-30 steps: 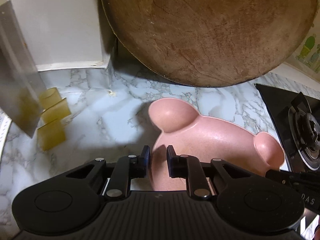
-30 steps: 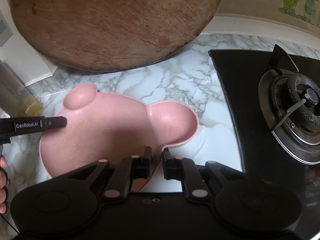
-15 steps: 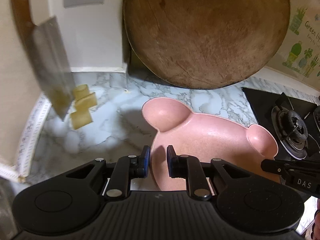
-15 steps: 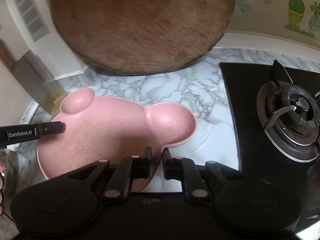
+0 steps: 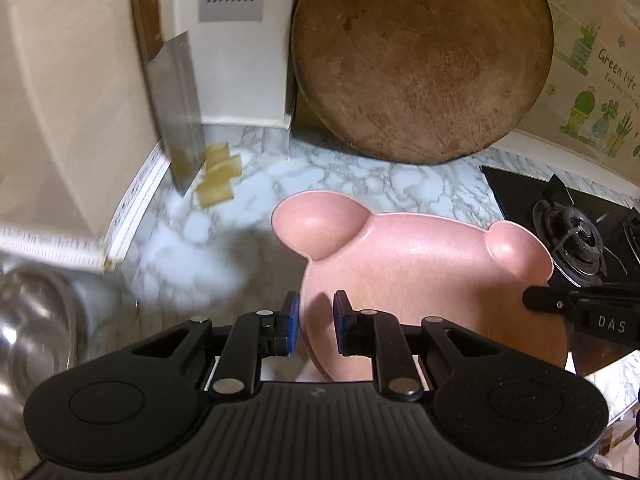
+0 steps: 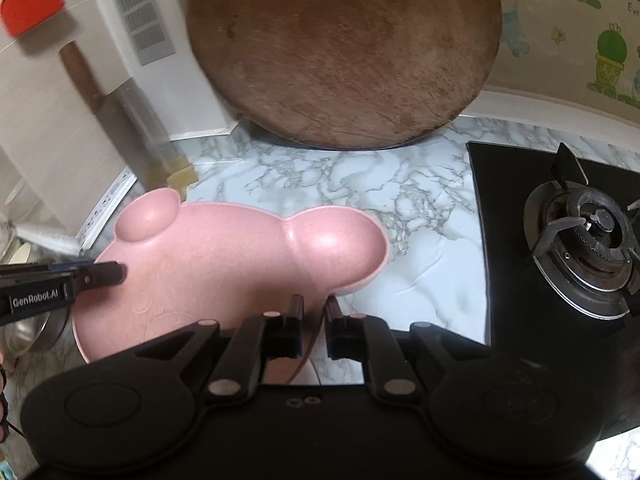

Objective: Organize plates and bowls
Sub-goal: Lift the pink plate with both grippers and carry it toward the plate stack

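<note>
- Right now the left claw (image 5: pixel 314 328) is pinched on the near left rim of the pink bear-shaped plate (image 5: pixel 420 280); its blue-padded fingers sit one on each side of the rim edge, closed down narrow.
- The right claw (image 6: pixel 312 330) is likewise clamped on the plate (image 6: pixel 224 272), on the rim close to the larger ear; the thin rim edge shows between its nearly closed fingers.
- From either claw the plate runs forward and inward: its body lies between the two grips, its two ear compartments pointing away from the person toward the back wall.
- Its long axis runs across, from one claw to the other, so each hand carries one end; neither is plainly nearer the middle.
- The plate appears to be off the marble table (image 5: pixel 360 184), judging by the shadow under it and the gap seen below its edge, and roughly level.
- Beyond it, a big round wooden board (image 5: pixel 420 60) leans upright against the wall, and a gas burner (image 6: pixel 592 232) lies to the right.
- To the left a cleaver (image 5: pixel 176 112) stands by the wall over some yellow blocks (image 5: pixel 218 184), and a steel bowl or sink (image 5: pixel 36 320) shows blurred at the lower left.
- I judge the coming move hinges on keeping both ends level while the plate travels, likely leftward.
</note>
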{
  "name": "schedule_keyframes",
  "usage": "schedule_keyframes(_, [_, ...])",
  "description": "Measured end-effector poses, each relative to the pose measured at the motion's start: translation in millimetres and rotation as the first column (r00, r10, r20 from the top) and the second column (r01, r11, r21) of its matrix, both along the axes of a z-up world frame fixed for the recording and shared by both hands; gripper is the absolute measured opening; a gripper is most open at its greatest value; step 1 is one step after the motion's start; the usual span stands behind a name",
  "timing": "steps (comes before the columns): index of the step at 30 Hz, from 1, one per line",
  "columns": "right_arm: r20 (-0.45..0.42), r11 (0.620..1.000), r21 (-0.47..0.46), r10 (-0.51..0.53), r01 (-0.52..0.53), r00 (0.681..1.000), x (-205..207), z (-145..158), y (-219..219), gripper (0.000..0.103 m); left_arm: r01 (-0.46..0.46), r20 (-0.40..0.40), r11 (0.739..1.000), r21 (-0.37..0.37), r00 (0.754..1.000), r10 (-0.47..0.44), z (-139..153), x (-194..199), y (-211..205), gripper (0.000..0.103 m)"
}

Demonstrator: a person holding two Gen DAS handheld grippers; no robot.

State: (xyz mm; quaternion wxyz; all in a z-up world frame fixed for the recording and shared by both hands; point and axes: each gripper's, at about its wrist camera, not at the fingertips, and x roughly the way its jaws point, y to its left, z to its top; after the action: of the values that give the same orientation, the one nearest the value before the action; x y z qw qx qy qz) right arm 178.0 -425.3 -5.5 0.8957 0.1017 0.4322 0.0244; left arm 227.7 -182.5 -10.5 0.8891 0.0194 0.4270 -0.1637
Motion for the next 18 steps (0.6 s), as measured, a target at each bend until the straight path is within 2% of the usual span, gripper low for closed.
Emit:
schedule_keyframes(5, [0.002,0.999,-0.009,0.049,-0.049,0.999,-13.1,-2.6,6.5,0.01,-0.045,-0.022,0.999,-0.023,0.999,0.044,-8.4,-24.0,11.6,0.017])
schedule_keyframes(8, [0.001,0.997,-0.016,0.074,-0.074,0.997,-21.1,-5.9,11.9,0.01,-0.065,-0.024,0.998,-0.011,0.998,0.065,-15.4,-36.6,13.7,0.017])
schedule_keyframes(18, [-0.024,0.994,-0.02,0.106,-0.106,0.994,-34.0,-29.0,17.0,0.01,-0.072,-0.044,0.997,0.011,0.996,0.072,-35.5,-57.4,15.2,0.017])
